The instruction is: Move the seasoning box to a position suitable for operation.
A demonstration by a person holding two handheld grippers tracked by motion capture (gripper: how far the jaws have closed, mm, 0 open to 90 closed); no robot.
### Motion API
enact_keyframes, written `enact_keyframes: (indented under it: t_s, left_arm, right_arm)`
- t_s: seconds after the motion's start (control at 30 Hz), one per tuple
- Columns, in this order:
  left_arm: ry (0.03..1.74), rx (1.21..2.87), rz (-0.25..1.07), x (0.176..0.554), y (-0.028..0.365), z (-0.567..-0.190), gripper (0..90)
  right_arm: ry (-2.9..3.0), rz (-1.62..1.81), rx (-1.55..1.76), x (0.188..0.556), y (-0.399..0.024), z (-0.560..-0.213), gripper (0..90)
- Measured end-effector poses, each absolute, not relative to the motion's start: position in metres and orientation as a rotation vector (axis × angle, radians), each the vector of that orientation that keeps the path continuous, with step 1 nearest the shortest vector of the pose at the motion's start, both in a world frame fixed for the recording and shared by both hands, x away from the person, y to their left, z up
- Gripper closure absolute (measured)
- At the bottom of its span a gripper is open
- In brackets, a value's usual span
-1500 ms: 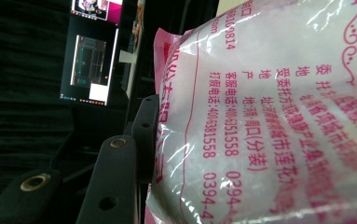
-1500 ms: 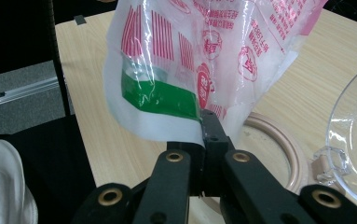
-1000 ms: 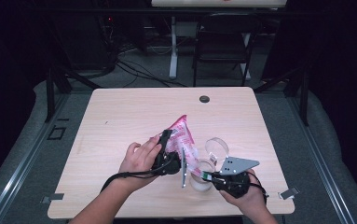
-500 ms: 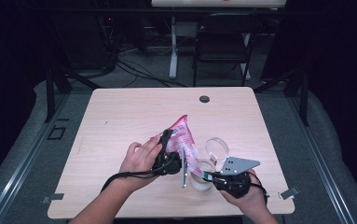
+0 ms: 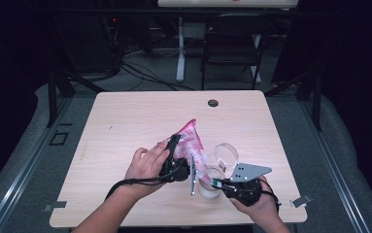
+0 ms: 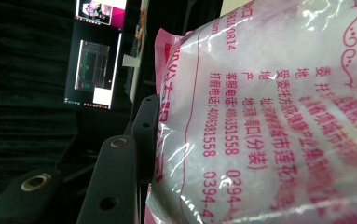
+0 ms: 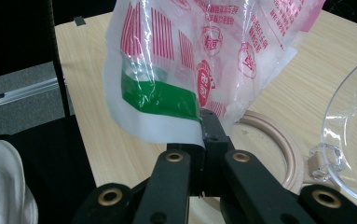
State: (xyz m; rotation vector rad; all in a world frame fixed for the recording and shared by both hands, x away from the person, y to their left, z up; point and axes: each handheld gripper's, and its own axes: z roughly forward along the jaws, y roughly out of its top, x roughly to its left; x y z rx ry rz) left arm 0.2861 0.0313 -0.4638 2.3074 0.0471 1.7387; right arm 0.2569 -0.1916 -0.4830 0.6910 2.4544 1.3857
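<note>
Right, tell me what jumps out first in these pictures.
The pink-printed plastic bag stands out, held up over the near middle of the table by both grippers. The right gripper is shut on the bag's bottom edge by the green band, and the left gripper grips its side. Just right of the bag, a clear jar with a hinged lid stands open.

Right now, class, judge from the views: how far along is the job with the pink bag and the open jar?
Done: the clear jar stands open, its lid swung back. In hand: both grippers pinch the pink bag, the left gripper at its side, the right gripper on its bottom edge by the green band. Left: probably getting the contents into the jar; no flow shows yet.
</note>
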Motion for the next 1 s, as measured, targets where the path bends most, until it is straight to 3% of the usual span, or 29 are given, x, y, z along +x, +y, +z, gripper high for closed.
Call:
enact_keyframes:
  t_s: [1.0]
  left_arm:
    - [0.038, 2.31, 1.73, 0.2861, 0.028, -0.4619, 60.8]
  right_arm:
    - [2.454, 1.38, 0.704, 0.2563, -0.1941, -0.4836, 90.0]
